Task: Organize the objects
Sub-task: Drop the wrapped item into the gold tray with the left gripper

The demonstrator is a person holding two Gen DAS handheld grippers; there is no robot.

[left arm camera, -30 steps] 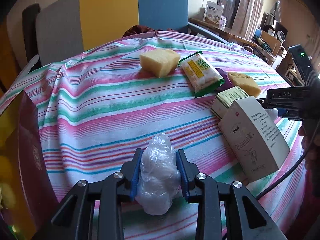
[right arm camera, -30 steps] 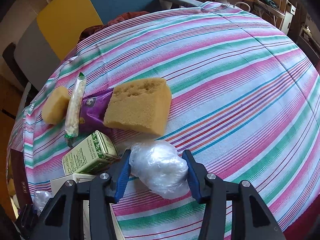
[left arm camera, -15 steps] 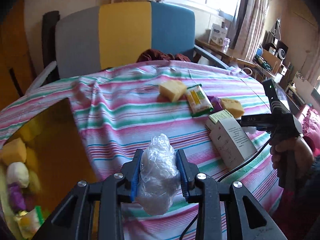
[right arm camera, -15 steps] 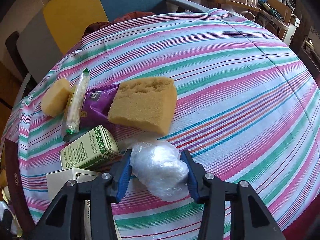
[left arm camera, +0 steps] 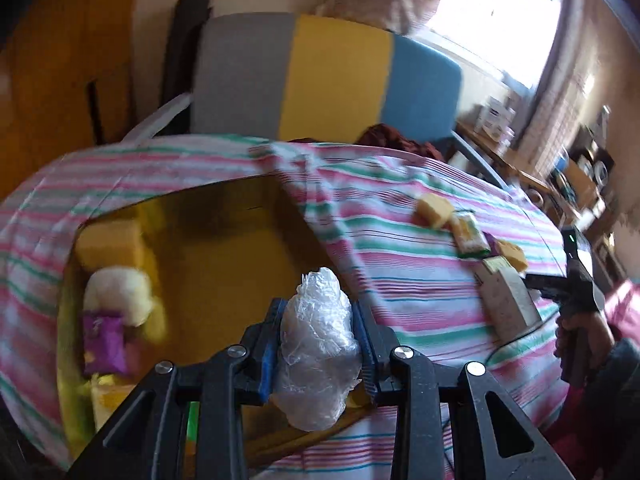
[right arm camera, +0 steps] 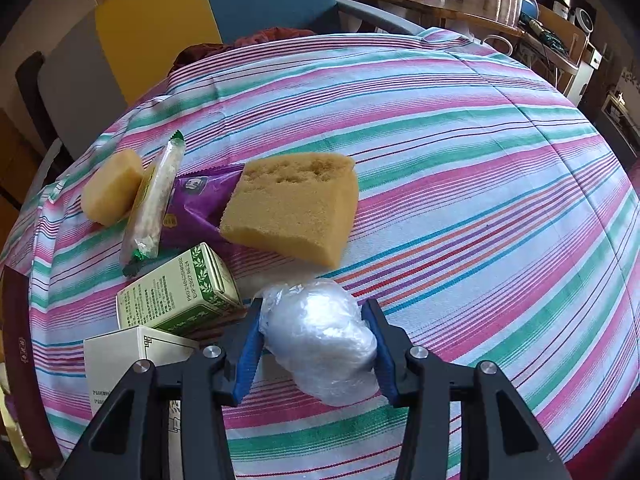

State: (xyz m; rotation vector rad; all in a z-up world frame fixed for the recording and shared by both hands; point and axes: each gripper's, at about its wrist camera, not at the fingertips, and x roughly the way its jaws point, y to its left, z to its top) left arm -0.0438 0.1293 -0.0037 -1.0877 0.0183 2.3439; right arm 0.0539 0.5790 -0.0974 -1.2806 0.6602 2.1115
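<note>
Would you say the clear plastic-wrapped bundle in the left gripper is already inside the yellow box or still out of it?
Still out: the left gripper holds the clear plastic-wrapped bundle above the yellow box.

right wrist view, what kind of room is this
Probably a lived-in home room, not a lab: a table under a striped tablecloth, a tricolour armchair behind it, and a cluttered wooden side desk by curtains.

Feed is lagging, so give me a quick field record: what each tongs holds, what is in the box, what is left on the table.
left tongs: shut on a plastic wad, over the yellow box
right tongs: shut on a second wad, low over the cloth
in box: sponge, white lump, purple packet
on table: big sponge, small sponge, green wrapper, purple wrapper, green carton, white carton
</note>
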